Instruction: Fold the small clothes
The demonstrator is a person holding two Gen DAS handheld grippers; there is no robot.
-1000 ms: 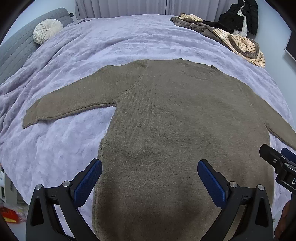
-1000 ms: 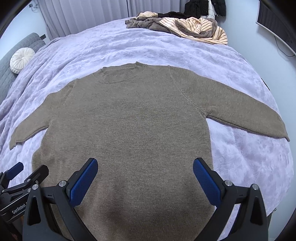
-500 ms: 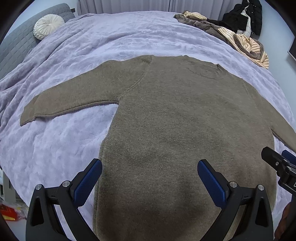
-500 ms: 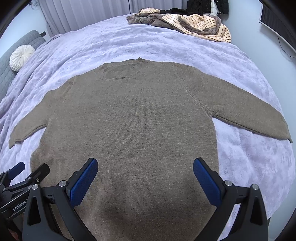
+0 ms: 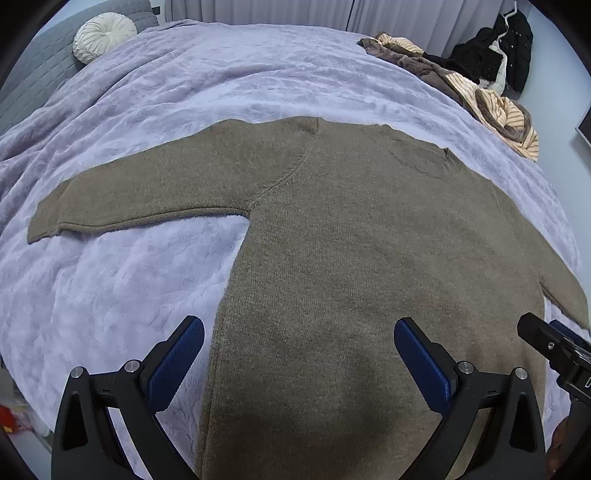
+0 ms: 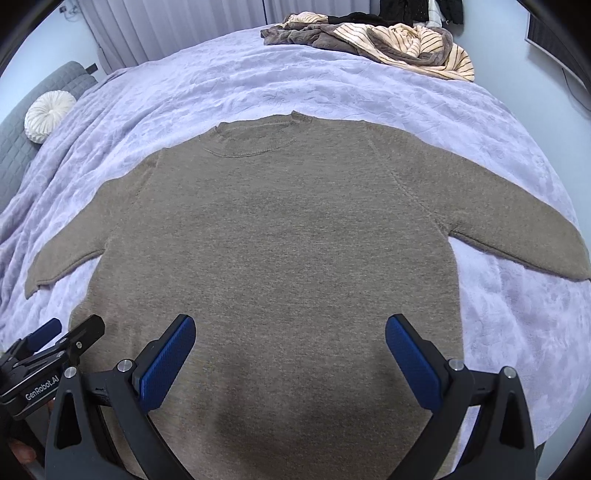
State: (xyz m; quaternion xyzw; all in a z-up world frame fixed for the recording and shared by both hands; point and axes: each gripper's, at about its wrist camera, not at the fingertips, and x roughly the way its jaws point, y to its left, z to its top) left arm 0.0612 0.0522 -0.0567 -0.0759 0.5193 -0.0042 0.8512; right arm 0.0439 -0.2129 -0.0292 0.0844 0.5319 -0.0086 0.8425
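A lavender plush blanket (image 5: 155,110) covers the bed and fills most of both views, with pale curtains (image 6: 166,29) along the top edge.

At the bottom of the left wrist view, the left gripper (image 5: 298,363) has its blue-padded fingers spread wide, holding nothing; it sits over the lower left part of a brown sweater (image 5: 351,266), with the left pad above bare blanket just beside the sweater's side edge. The right gripper (image 6: 290,360) is likewise wide open and empty, both pads over the sweater's lower body. Each gripper shows at the other view's lower corner.

The sweater lies flat and face up across the middle of the frame, collar toward the top, both sleeves stretched outward to the left and right edges.

Farther off, a round white pleated cushion (image 5: 105,37) rests against a grey quilted headboard (image 6: 22,122) at upper left. A heap of striped and brown clothes (image 6: 388,40) lies at the upper right, with dark garments (image 5: 495,51) beyond it.
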